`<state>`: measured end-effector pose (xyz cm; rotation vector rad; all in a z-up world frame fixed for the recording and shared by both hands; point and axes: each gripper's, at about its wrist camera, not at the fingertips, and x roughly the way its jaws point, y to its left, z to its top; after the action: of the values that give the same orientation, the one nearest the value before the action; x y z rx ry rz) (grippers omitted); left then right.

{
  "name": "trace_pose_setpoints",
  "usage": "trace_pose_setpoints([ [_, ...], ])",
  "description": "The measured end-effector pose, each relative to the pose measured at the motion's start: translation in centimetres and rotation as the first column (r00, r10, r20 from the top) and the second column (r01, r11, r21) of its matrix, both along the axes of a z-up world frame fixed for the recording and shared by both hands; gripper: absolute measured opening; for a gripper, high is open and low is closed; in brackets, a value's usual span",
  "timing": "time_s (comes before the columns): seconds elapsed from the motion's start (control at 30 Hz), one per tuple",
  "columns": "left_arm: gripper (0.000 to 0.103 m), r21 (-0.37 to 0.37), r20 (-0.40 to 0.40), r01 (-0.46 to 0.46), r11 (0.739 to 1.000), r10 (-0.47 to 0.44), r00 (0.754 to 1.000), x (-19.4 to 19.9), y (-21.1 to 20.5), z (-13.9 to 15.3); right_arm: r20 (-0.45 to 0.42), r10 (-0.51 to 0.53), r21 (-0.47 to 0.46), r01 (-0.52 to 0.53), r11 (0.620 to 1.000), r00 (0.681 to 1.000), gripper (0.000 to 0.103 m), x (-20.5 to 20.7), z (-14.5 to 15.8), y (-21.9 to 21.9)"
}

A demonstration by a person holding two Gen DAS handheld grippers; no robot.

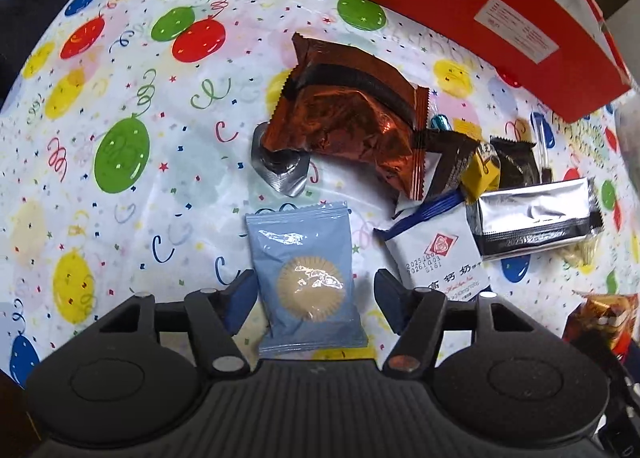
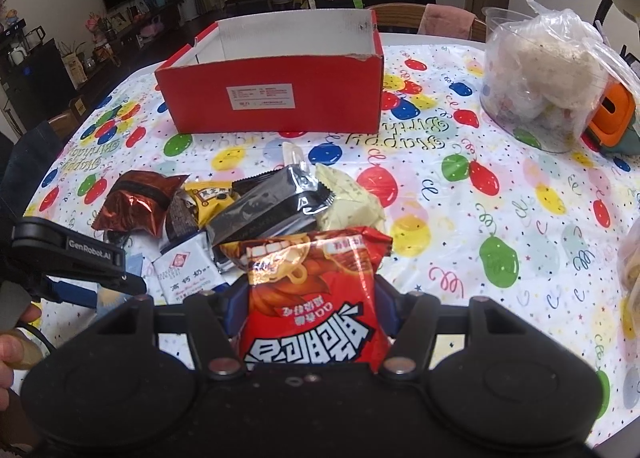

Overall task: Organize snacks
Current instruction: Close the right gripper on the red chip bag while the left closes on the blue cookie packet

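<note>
A pale blue biscuit packet (image 1: 308,282) lies flat on the balloon tablecloth (image 1: 140,197) between the fingers of my left gripper (image 1: 316,298). The jaws stand open, and the right finger is clear of the wrapper. My right gripper (image 2: 310,306) is shut on a red snack bag (image 2: 312,298), held above the table near the pile. That bag's corner (image 1: 600,318) shows at the lower right of the left wrist view. An open red cardboard box (image 2: 272,93) stands beyond the pile, and its side (image 1: 480,17) also shows from the left wrist. My left gripper's arm (image 2: 80,258) reaches in beside the pile.
The loose pile holds a copper foil packet (image 1: 348,117), a white packet (image 1: 440,254), a silver-black packet (image 1: 532,217) and a yellow candy (image 1: 482,173). A crumpled silver wrapper (image 1: 280,169) lies apart. A clear tub with a plastic bag (image 2: 548,69) stands far right. A hand (image 2: 12,342) is at the left edge.
</note>
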<state>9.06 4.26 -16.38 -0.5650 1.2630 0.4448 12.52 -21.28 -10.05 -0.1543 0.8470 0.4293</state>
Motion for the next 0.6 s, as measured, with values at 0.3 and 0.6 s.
trace_pose_setpoints([
  [0.3,0.046,0.029,0.030,0.025,0.999,-0.026,0.999,-0.7,0.0,0.2,-0.006,0.000,-0.007,-0.001,1.000,1.000,0.061,0.1,-0.2,0.2],
  [0.6,0.041,-0.008,0.093,0.000,1.000,0.001,0.996,-2.1,1.8,2.0,0.006,0.001,0.011,-0.001,1.000,1.000,0.061,1.0,0.9,0.6],
])
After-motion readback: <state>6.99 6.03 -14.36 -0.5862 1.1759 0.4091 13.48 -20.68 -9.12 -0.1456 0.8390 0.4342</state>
